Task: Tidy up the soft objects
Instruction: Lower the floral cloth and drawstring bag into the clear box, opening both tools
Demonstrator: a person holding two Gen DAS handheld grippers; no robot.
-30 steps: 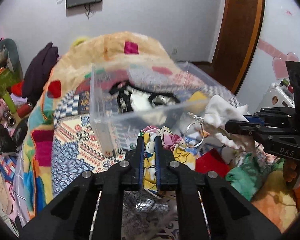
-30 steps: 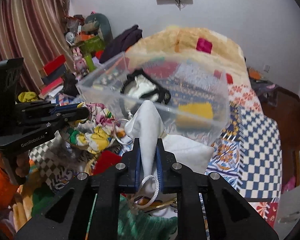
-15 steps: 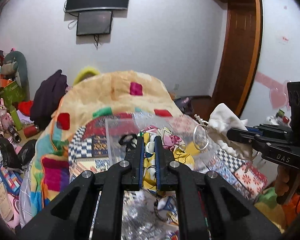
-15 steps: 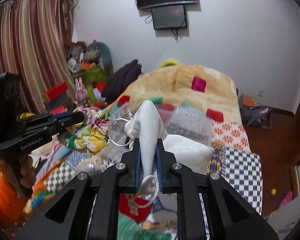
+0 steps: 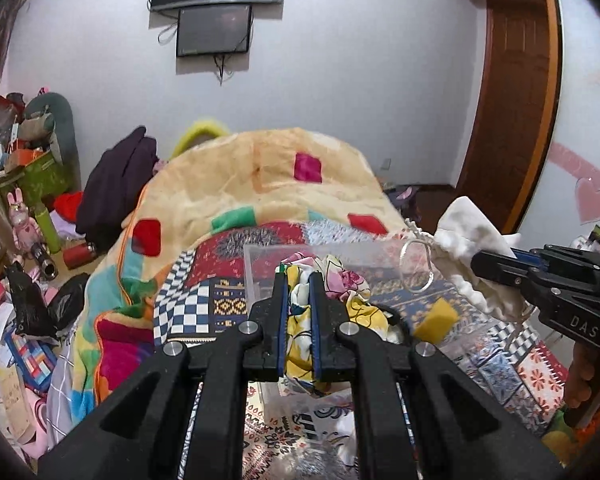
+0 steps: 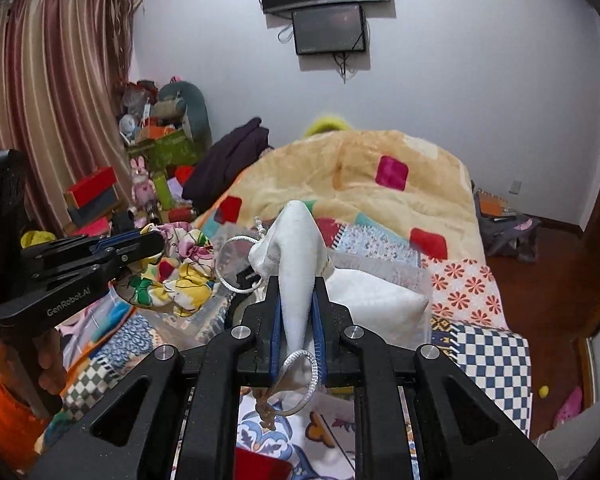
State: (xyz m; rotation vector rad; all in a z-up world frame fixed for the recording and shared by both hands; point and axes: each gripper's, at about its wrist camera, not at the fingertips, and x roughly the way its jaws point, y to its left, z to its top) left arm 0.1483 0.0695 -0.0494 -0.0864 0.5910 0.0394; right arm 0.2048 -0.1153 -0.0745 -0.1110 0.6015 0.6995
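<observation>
My left gripper (image 5: pixel 299 280) is shut on a floral cloth (image 5: pixel 342 286) of yellow, pink and white; the same gripper (image 6: pixel 156 242) and floral cloth (image 6: pixel 184 272) show at the left of the right wrist view. My right gripper (image 6: pixel 296 284) is shut on a white drawstring pouch (image 6: pixel 298 248) with silvery cord loops; the white pouch (image 5: pixel 466 236) and that gripper (image 5: pixel 480 258) appear at the right of the left wrist view. Both items hang above a clear plastic bin (image 5: pixel 260 272) on the bed, which holds a yellow piece (image 5: pixel 436 318) and a black item.
A patchwork bedspread (image 5: pixel 204 304) and a cream blanket (image 5: pixel 268 176) with coloured squares cover the bed. Dark clothing (image 5: pixel 116 184) lies at the bed's far left corner. Toys and boxes (image 5: pixel 28 184) crowd the floor on the left. A wooden door (image 5: pixel 512 100) stands at the right.
Both grippers have risen with their cloths from beside the bin's near wall to above it. The bin now sits lower and smaller in both views, and more wall shows.
</observation>
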